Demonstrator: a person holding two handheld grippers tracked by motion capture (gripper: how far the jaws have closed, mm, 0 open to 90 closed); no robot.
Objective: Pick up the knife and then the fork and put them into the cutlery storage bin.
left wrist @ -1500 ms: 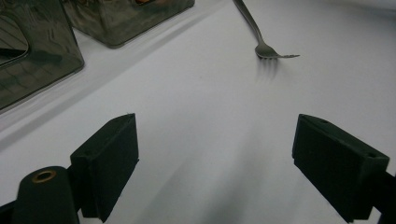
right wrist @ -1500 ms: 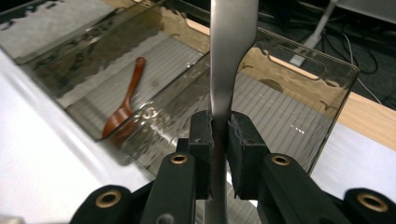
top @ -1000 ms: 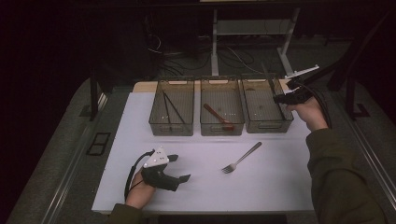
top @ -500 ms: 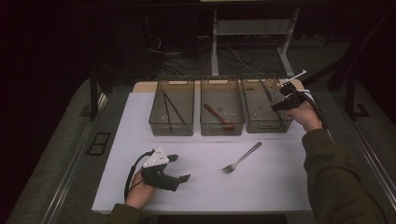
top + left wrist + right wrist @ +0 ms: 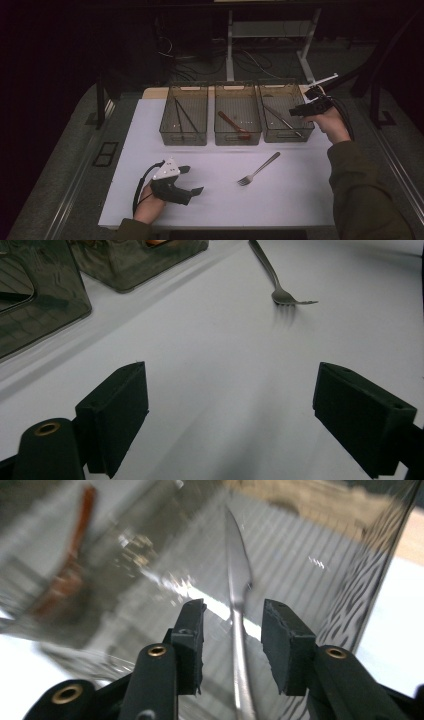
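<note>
Looking down from the high view, we see a white desk lit against a dark room, with cables and metal frame legs on the floor behind it. Three smoky clear bins stand in a row at the far edge: the left bin holds thin dark sticks, the middle bin a reddish-brown spoon, the right bin a metal knife. A fork lies alone on the bare desk in front of the bins.

We can read no brand, label or writing anywhere.

At the right bin's outer end, the right tongs hang over the rim. Only the right gripper view shows their state: the right tongs are narrowed around the knife, which runs up between the pads inside the bin; we cannot tell whether they touch it.

Near the front edge, the left tongs rest in a hand on the desk. In the left gripper view, the left tongs gape wide over bare white surface, the fork well ahead.
</note>
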